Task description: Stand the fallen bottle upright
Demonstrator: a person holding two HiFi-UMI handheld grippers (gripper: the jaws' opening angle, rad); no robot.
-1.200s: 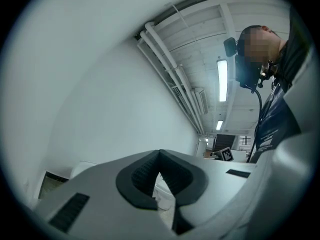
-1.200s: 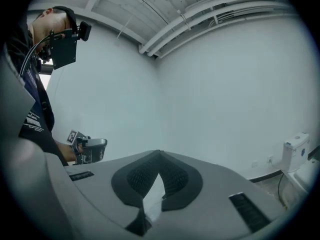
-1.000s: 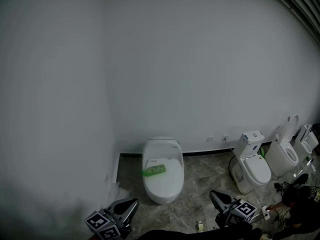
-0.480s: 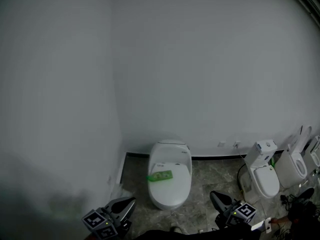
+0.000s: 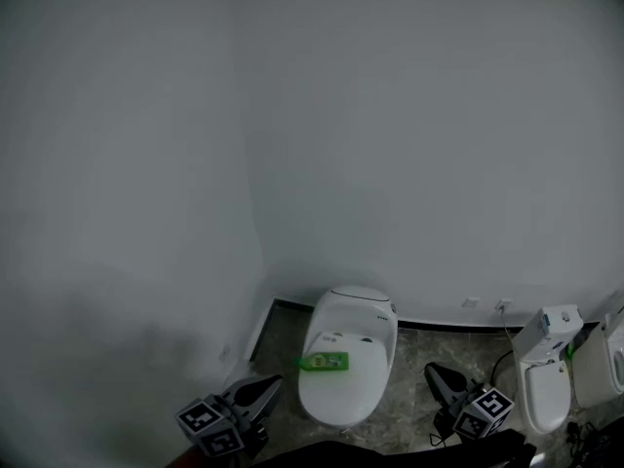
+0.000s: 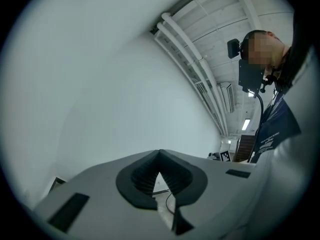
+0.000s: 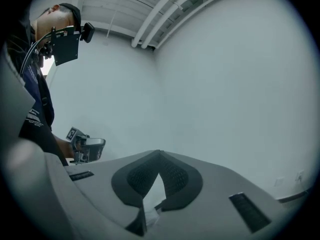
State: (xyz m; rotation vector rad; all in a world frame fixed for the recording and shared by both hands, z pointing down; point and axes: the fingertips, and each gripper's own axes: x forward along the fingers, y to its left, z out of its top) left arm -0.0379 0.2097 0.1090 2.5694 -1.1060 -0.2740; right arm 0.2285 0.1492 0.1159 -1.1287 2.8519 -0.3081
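A green bottle (image 5: 325, 362) lies on its side across the closed lid of a white toilet (image 5: 356, 325) that stands against the wall. In the head view my left gripper (image 5: 277, 384) is low on the left, its tip short of the toilet's left side. My right gripper (image 5: 430, 370) is low on the right, beyond the toilet's right side. Both are shut and hold nothing. In the left gripper view the left gripper (image 6: 160, 153) has its tips together against a bare wall. The right gripper view shows the right gripper (image 7: 160, 154) the same way, with the left gripper (image 7: 86, 147) beyond it.
A second white toilet (image 5: 546, 378) stands to the right, with part of a third (image 5: 606, 359) at the frame's edge. Grey walls meet in a corner behind the first toilet, with a dark baseboard (image 5: 439, 320). The floor (image 5: 409, 378) is grey stone tile.
The toilet with the bottle has slid right and lower in the head view and looks nearer. Both grippers moved with the person toward it and stayed shut.
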